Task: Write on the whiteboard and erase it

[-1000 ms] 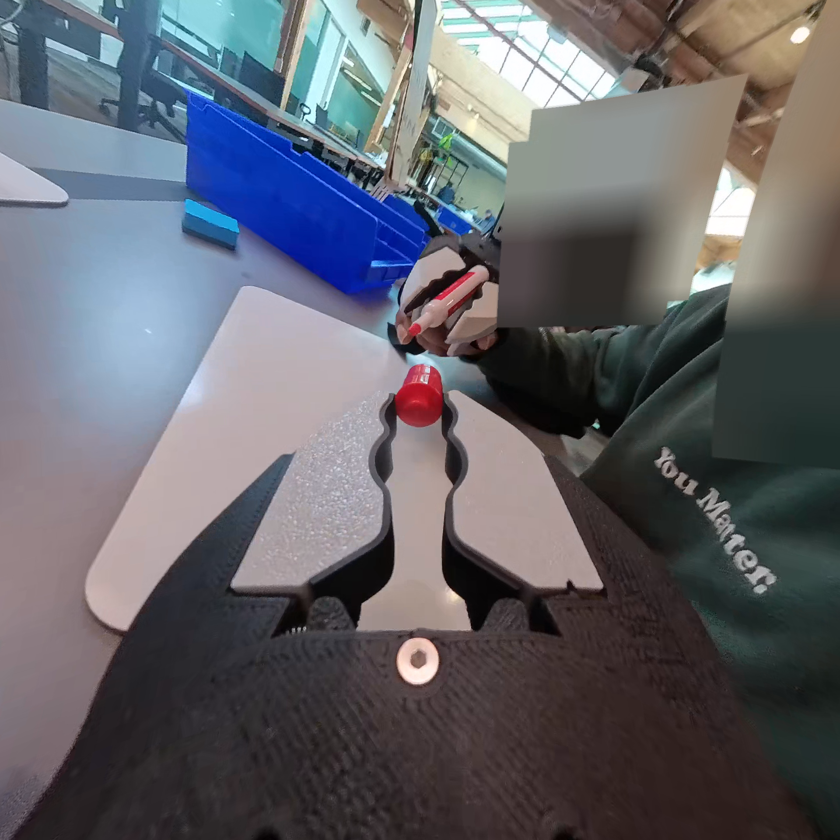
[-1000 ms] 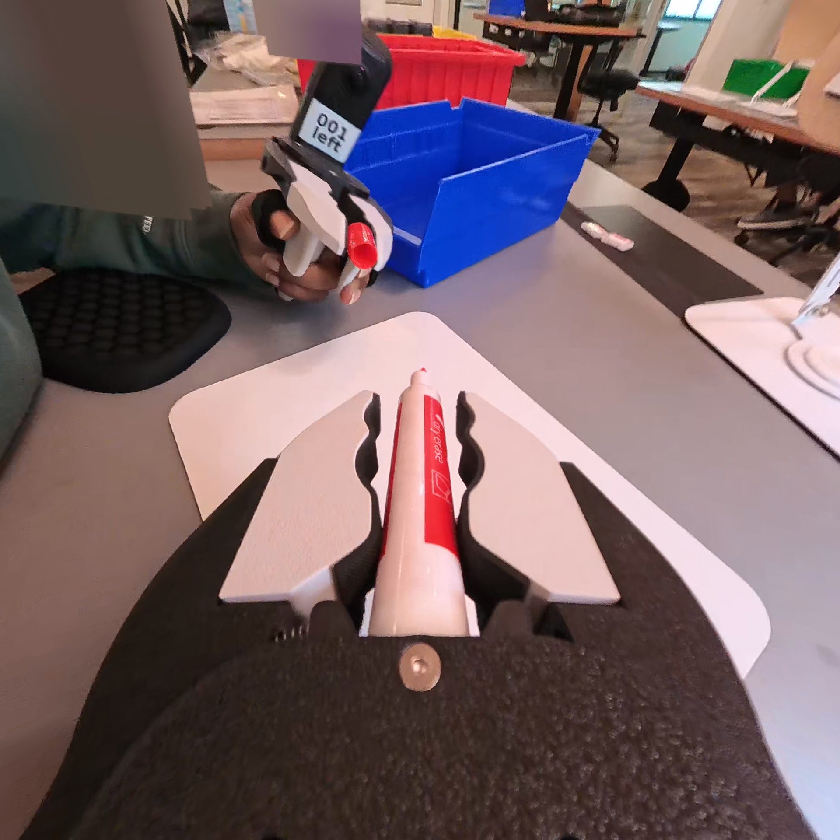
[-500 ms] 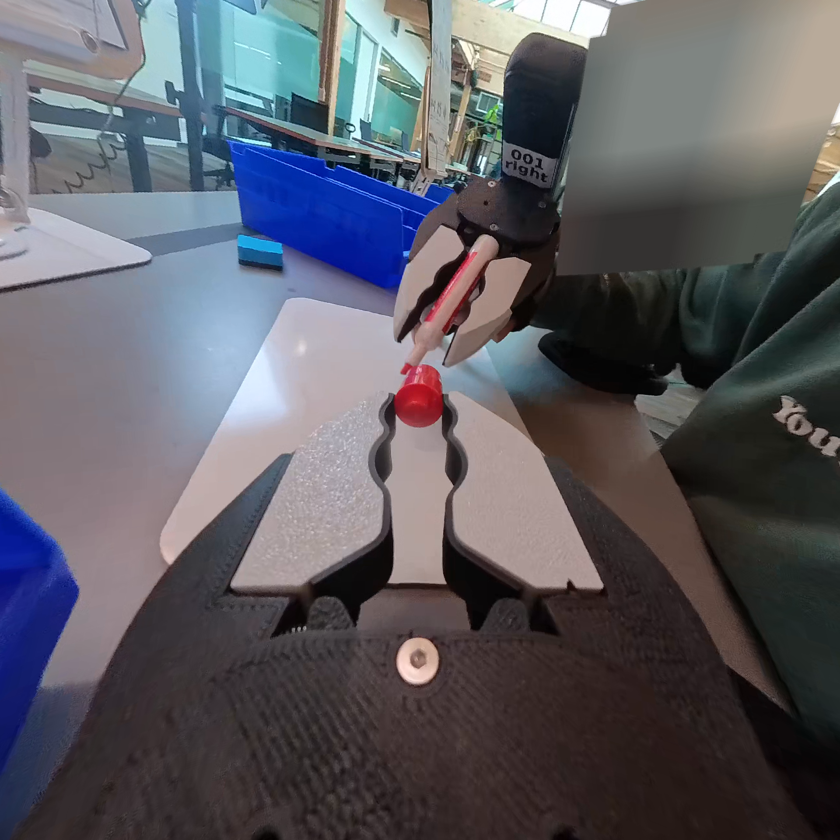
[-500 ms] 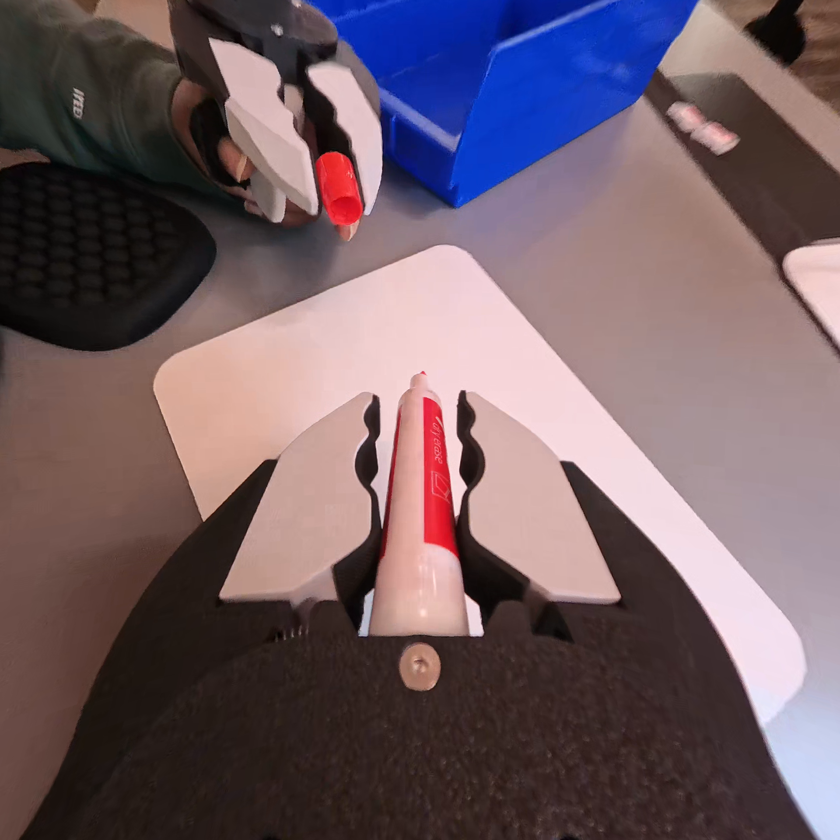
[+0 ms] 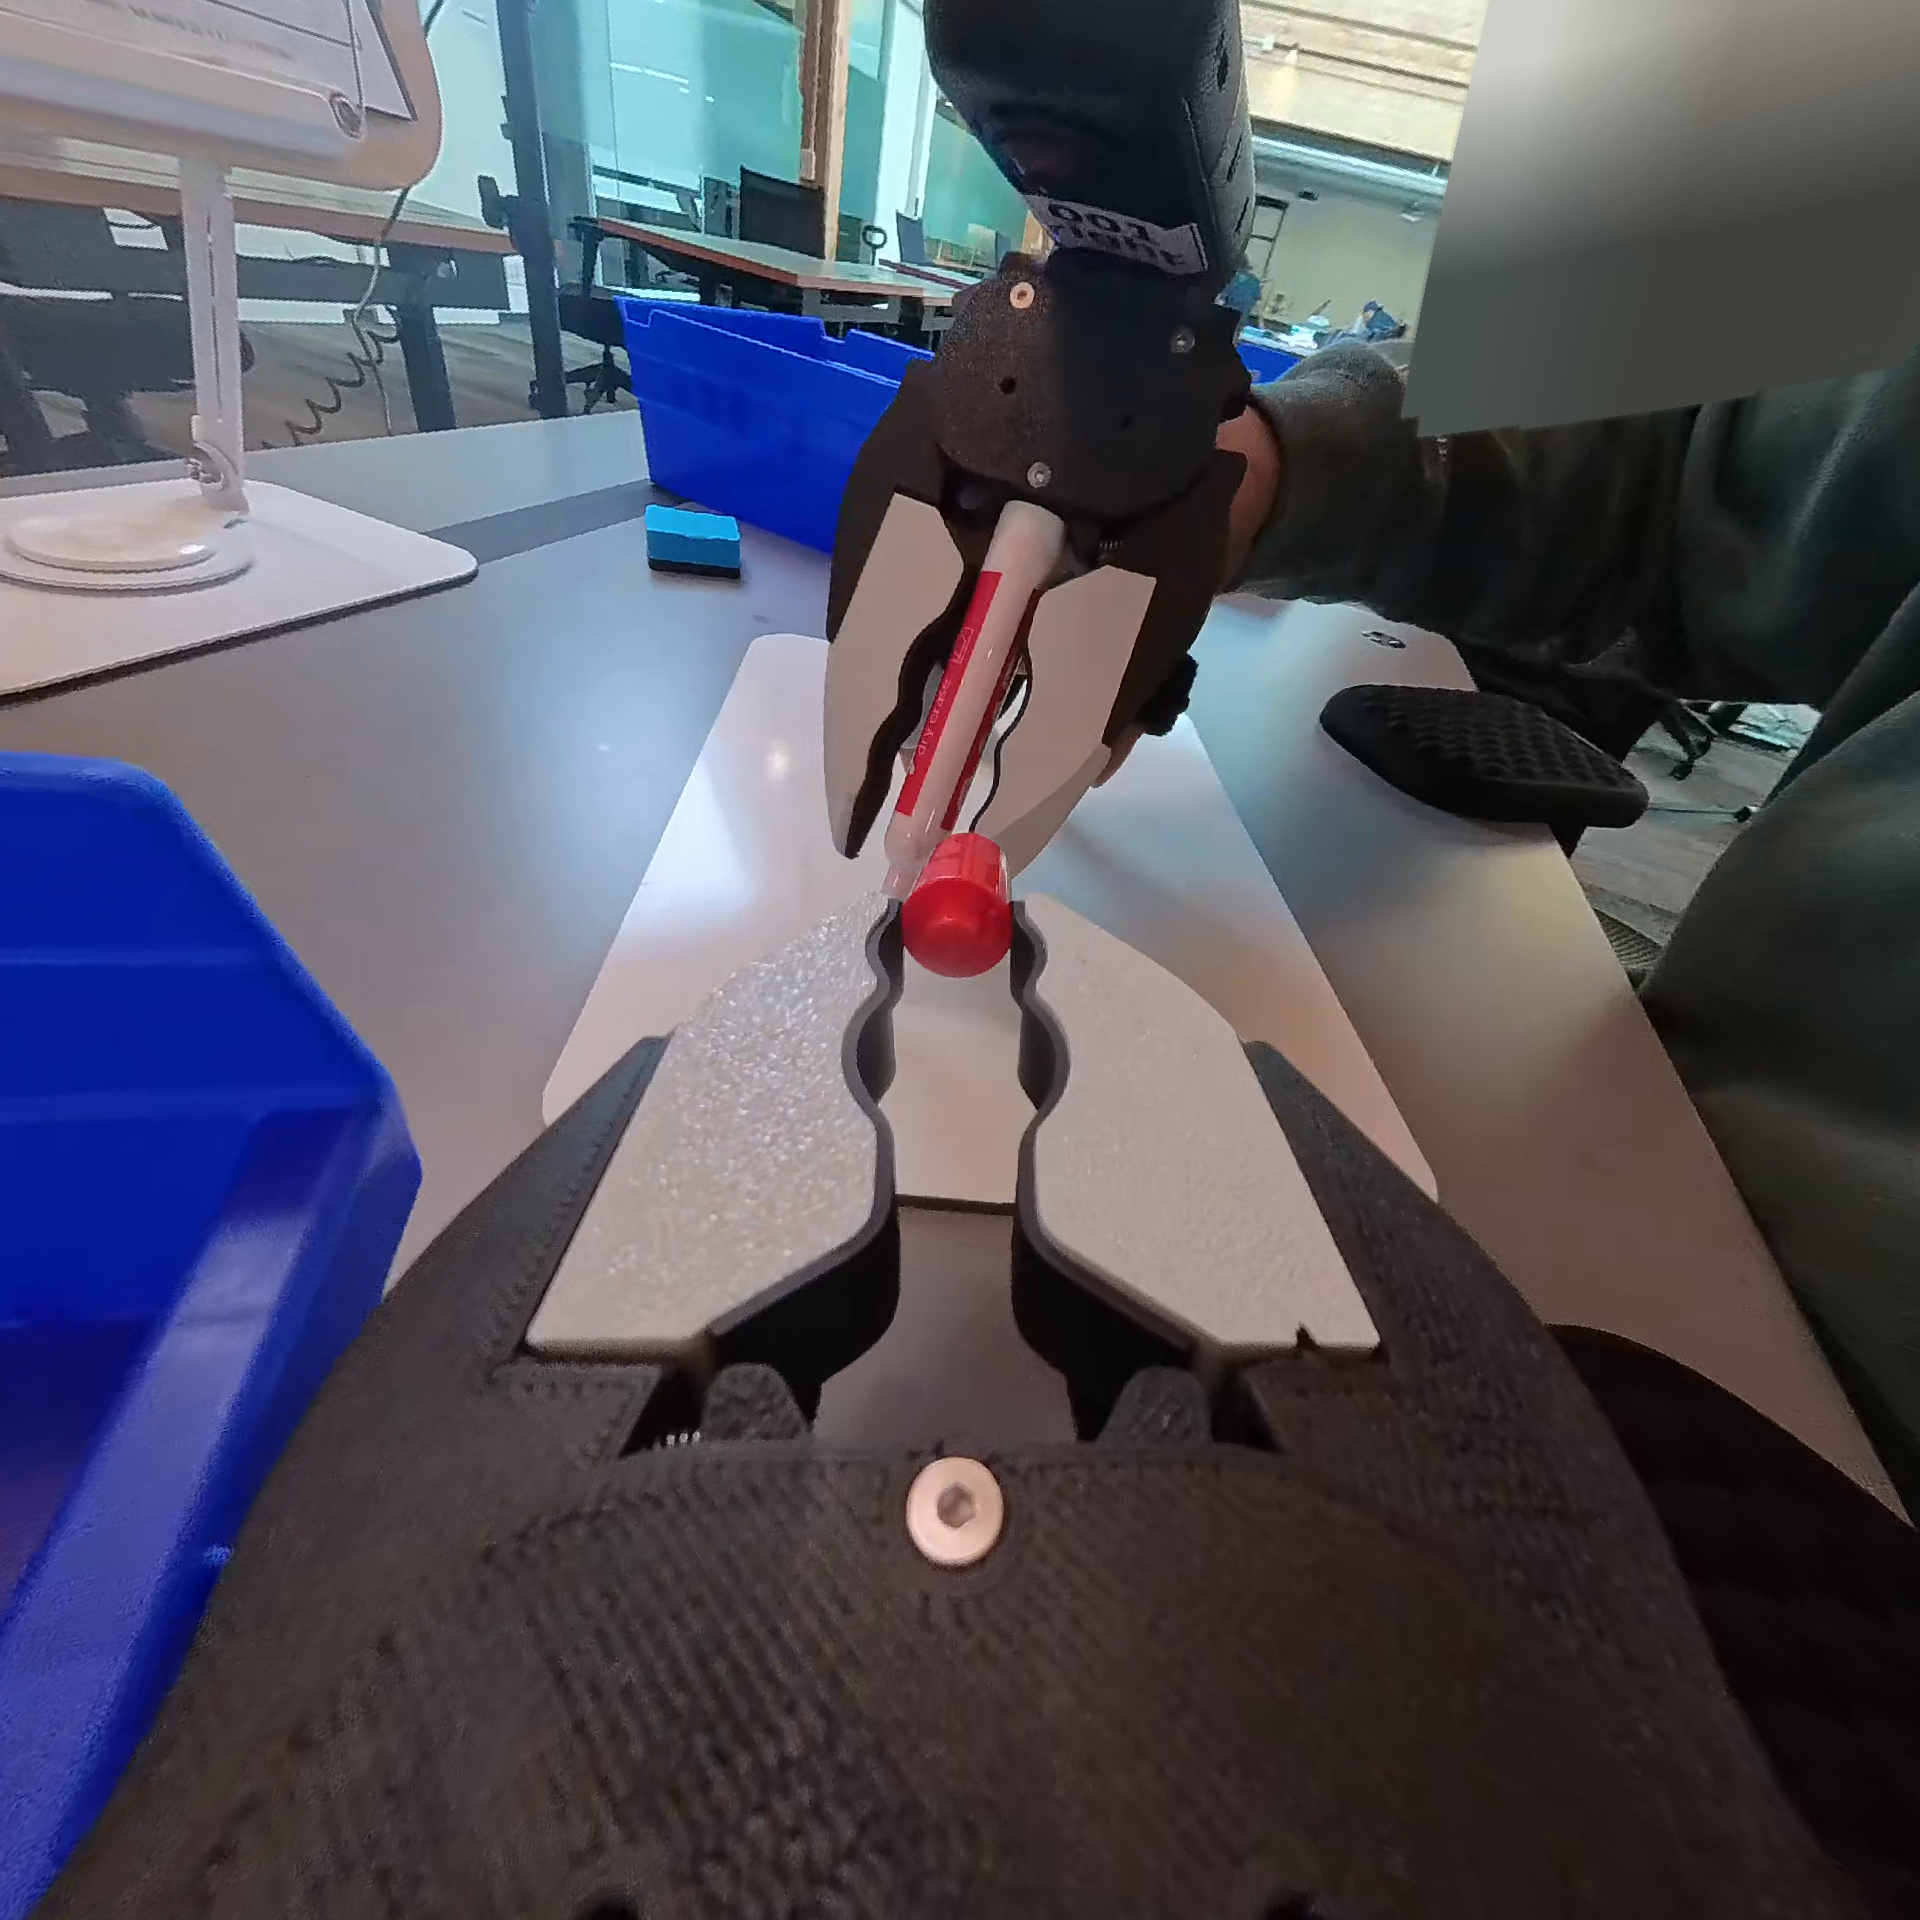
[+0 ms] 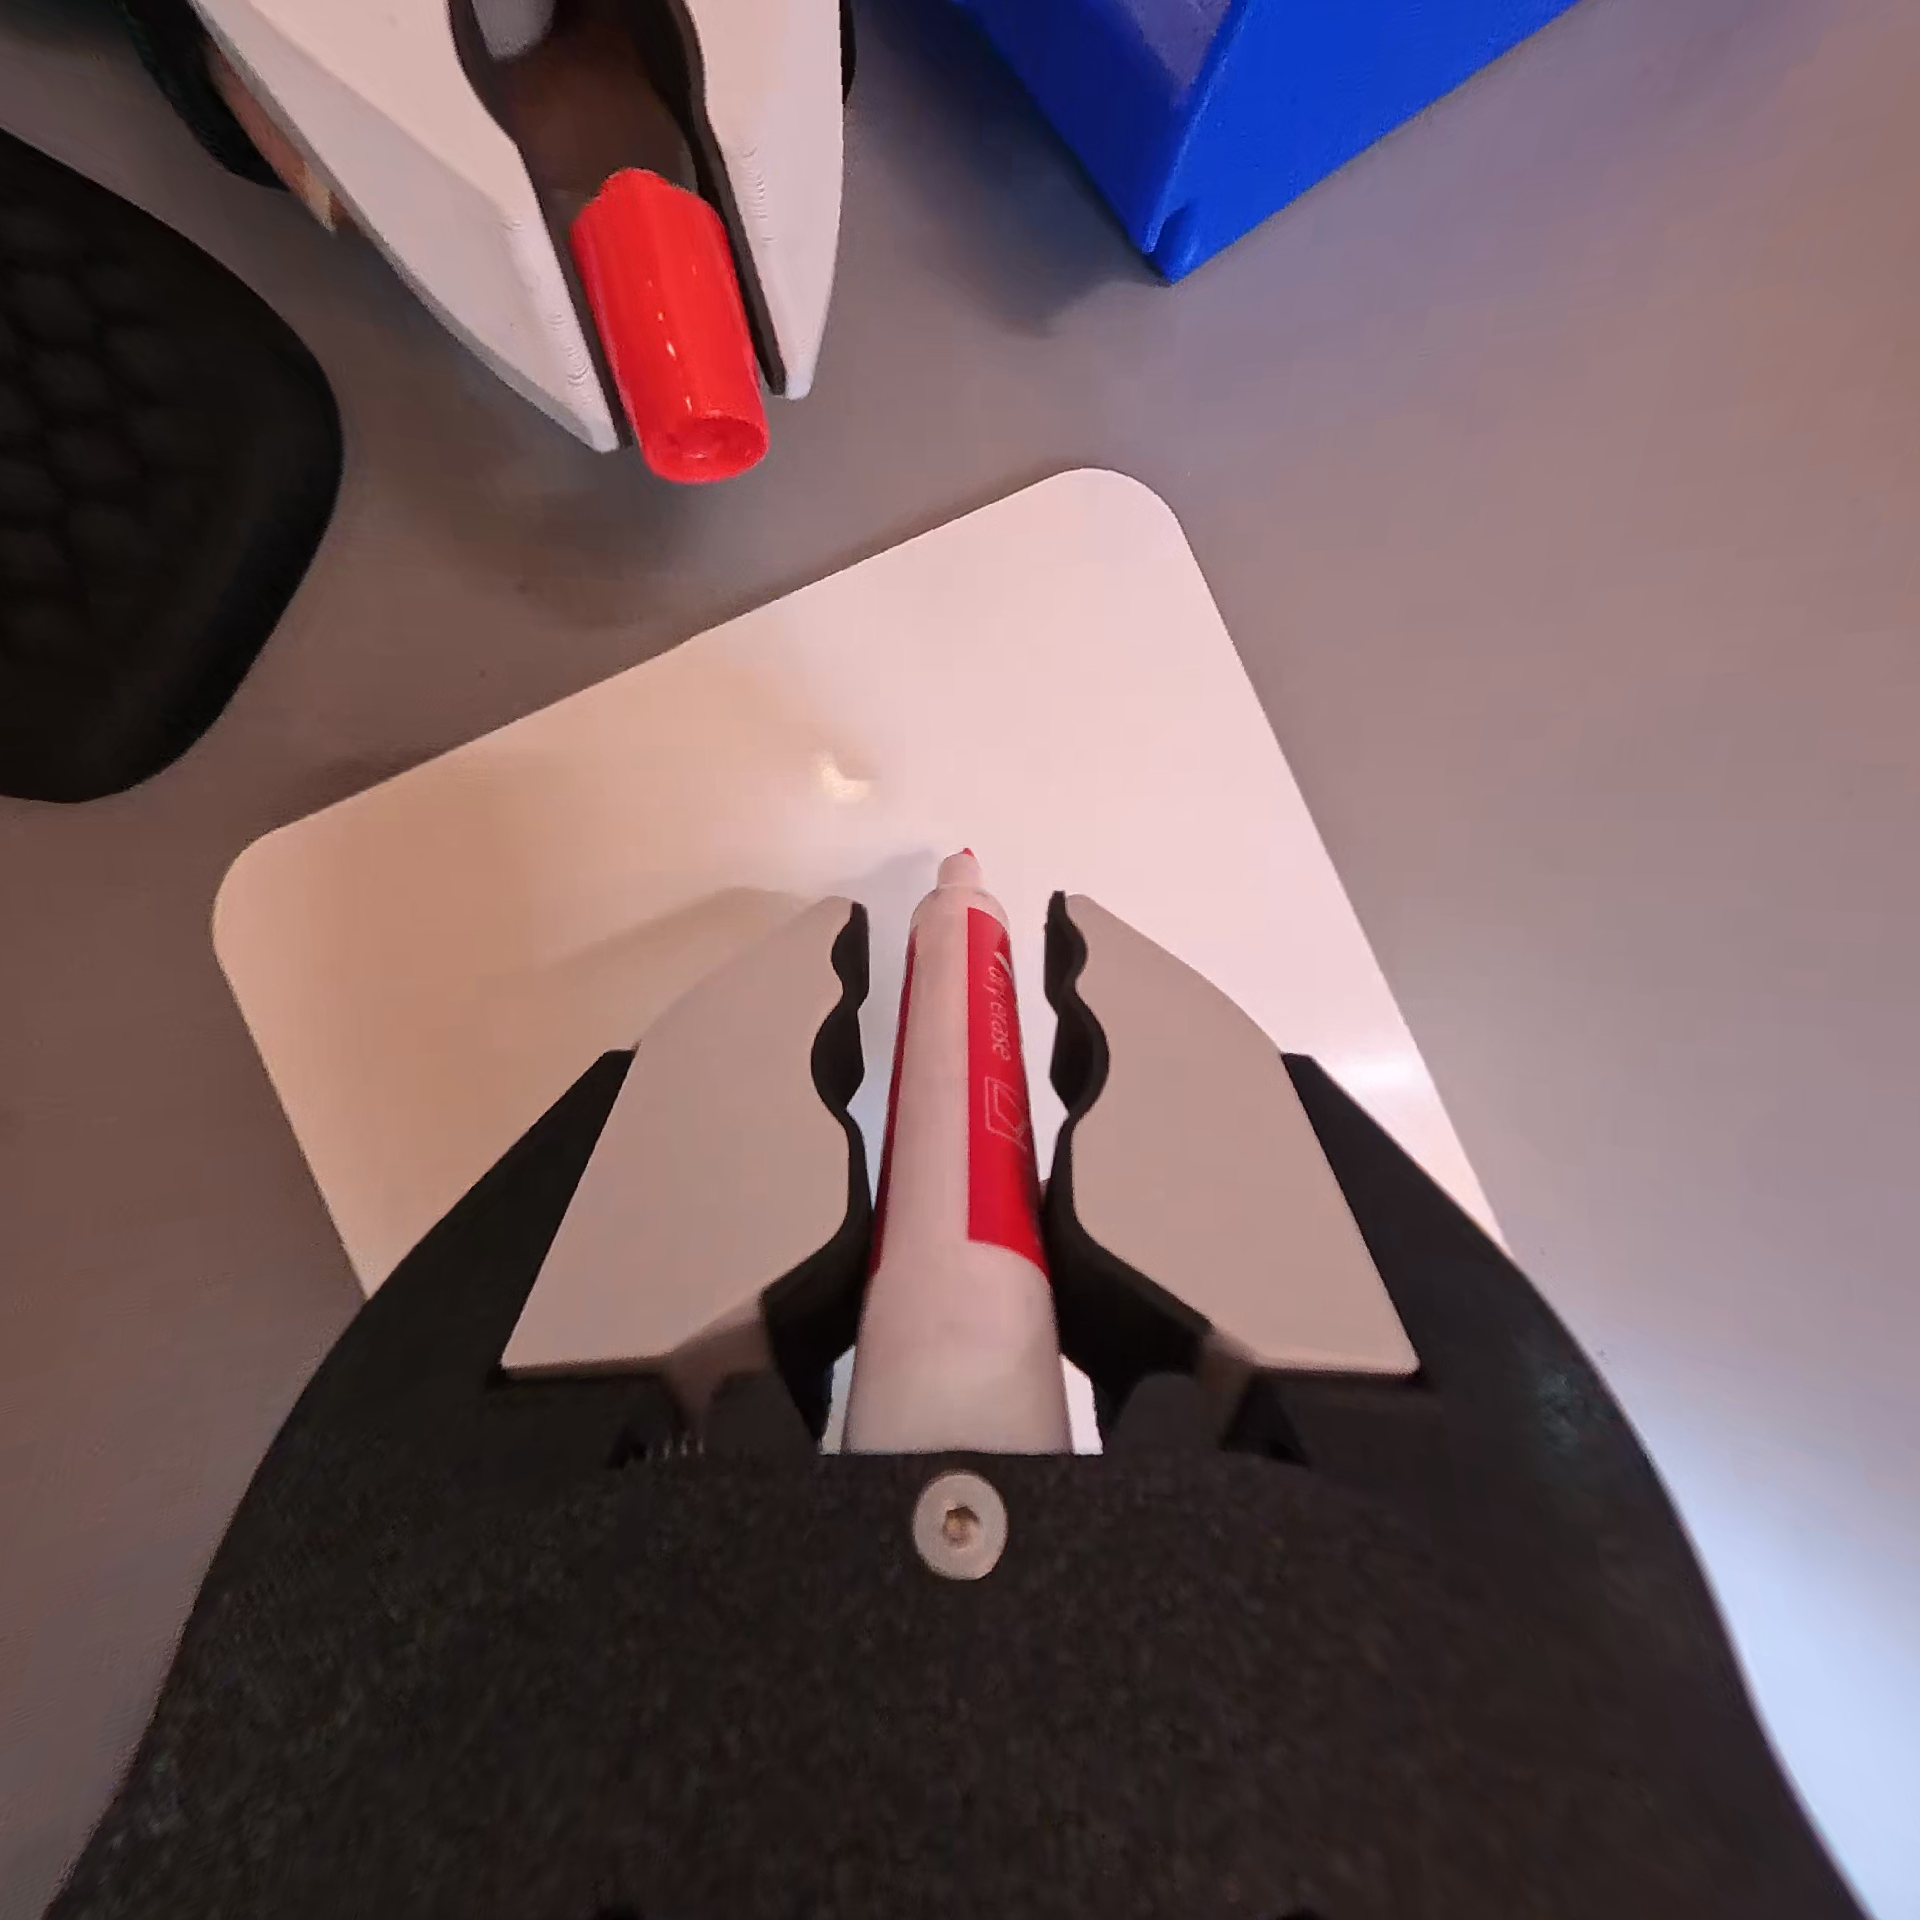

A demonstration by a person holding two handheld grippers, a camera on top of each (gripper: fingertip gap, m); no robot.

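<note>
The white whiteboard (image 6: 623, 810) lies flat on the grey table and bears no marks. My right gripper (image 6: 956, 914) is shut on an uncapped red-and-white marker (image 6: 961, 1122), tip pointing down at the board; whether it touches I cannot tell. My left gripper (image 5: 951, 935) is shut on the red marker cap (image 5: 956, 914) at its fingertips, above the board's (image 5: 748, 831) near end. In the right wrist view the left gripper (image 6: 701, 416) with the cap (image 6: 675, 332) hovers beyond the board's far edge. In the left wrist view the right gripper (image 5: 940, 821) and marker (image 5: 961, 717) sit just behind the cap.
A blue eraser (image 5: 693, 540) lies on the table beyond the board. Blue bins stand behind it (image 5: 748, 416) and close at the left (image 5: 156, 1039). A black pad (image 5: 1486, 748) lies by the person's sleeve. A white stand base (image 5: 208, 561) is at the far left. Left tips to right tips: about 8 cm.
The right gripper has tilted down and lowered the marker tip toward the board. The left gripper with the cap has swung around and now sits much closer to the right gripper.
</note>
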